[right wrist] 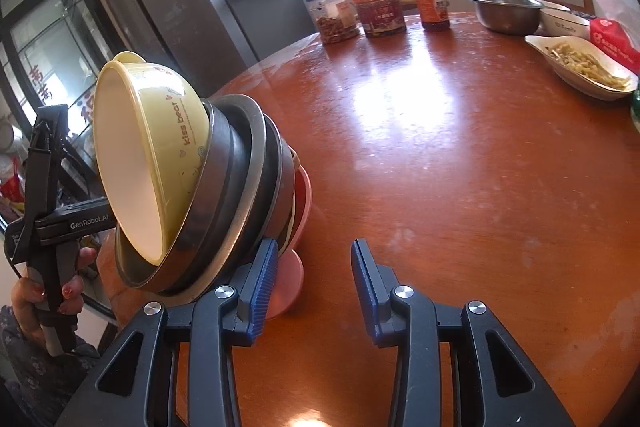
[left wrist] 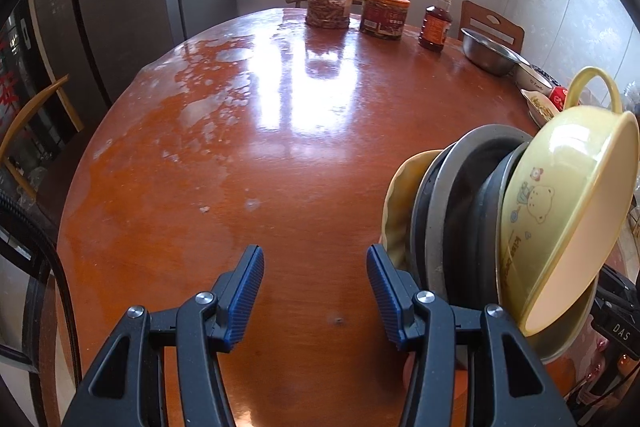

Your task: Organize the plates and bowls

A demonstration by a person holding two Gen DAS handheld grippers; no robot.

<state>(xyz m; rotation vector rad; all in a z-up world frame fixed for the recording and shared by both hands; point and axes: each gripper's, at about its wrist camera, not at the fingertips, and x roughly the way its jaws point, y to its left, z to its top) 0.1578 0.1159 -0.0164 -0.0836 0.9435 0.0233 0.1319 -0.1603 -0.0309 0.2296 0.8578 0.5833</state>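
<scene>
While tilted, nested bowl stack [right wrist: 208, 187] between both tools, touching left tool [left wrist: 316, 291]

The pink dish [right wrist: 298, 211] at the far end of the tilted stack [right wrist: 224, 187] shows only as a rim and a base, the rest hidden behind the steel plates and the right gripper's [right wrist: 314, 283] left finger [right wrist: 264, 283]. How the stack is propped up cannot be made out, since its lower edge lies behind that finger and, in the left wrist view, behind the left gripper's [left wrist: 316, 291] right finger [left wrist: 384, 291]. The labels on the jars [right wrist: 378, 13] are too small to read.
</scene>
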